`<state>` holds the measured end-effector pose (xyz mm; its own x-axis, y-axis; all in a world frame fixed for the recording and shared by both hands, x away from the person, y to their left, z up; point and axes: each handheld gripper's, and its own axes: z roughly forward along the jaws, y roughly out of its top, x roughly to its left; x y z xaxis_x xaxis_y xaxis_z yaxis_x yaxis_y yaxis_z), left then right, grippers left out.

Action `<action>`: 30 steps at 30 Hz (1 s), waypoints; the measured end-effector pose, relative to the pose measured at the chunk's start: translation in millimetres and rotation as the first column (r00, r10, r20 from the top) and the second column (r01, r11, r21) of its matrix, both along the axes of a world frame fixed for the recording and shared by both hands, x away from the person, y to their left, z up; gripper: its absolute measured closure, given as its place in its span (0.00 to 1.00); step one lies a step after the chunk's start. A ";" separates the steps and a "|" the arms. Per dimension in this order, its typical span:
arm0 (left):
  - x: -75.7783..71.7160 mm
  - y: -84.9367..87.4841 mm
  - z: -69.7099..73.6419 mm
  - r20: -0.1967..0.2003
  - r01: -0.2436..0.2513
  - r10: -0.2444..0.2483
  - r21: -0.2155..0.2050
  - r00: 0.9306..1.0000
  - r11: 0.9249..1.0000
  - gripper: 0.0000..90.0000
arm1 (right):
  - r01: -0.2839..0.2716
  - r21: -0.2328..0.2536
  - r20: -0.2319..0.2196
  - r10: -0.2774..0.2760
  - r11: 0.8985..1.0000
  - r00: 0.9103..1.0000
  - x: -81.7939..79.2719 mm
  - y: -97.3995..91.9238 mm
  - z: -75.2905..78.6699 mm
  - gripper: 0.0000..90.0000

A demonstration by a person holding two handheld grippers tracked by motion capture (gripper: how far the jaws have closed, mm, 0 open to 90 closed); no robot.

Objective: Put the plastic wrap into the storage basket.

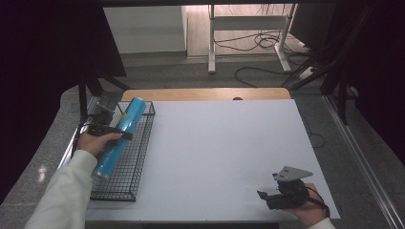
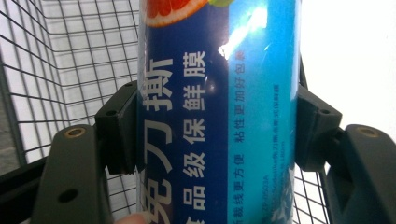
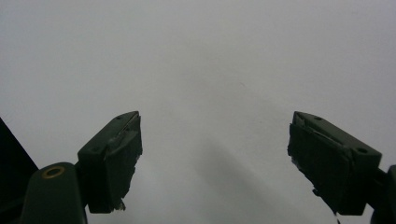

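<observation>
**Blue Cling-Film Roll Held Over the Wire Basket**

While the right gripper (image 1: 281, 193) rests near the front right corner of the white table (image 1: 224, 143) with its jaws spread wide and nothing between them, the left gripper (image 1: 107, 125) pinches a blue roll of cling film (image 1: 119, 136) across its middle. In the left gripper view the two black pads (image 2: 122, 128) press against opposite sides of the roll (image 2: 217, 116), whose wrapper carries white Chinese lettering and a slice of orange fruit at the top edge. A fingertip shows at the bottom of that view, touching the roll.

From the high view, the roll lies lengthwise along the black wire basket (image 1: 138, 157), which sits at the left edge of the table. Its far end leans at the basket's far rim, and its near end points toward the person's white sleeve (image 1: 64, 191). Whether the roll touches the basket floor cannot be told.

The right gripper view looks along its parted jaws onto bare white tabletop (image 3: 201, 70). The grey three-cornered plate (image 1: 292, 173) sits on top of that gripper, well apart from the basket.
</observation>
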<state>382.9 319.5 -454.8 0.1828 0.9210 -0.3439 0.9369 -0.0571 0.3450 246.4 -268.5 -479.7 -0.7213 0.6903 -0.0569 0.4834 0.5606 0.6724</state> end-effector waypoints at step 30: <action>5.2 -21.1 -27.6 -0.072 -0.085 0.092 0.091 0.993 0.992 0.35 | -0.011 -0.003 0.004 0.011 1.000 1.000 -0.1 0.9 0.7 0.20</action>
<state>388.1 298.4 -482.4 0.0757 0.9597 -0.2707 0.9627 0.0004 0.2704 246.3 -267.6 -479.0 -0.7284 0.6823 -0.0620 0.4744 0.5676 0.6729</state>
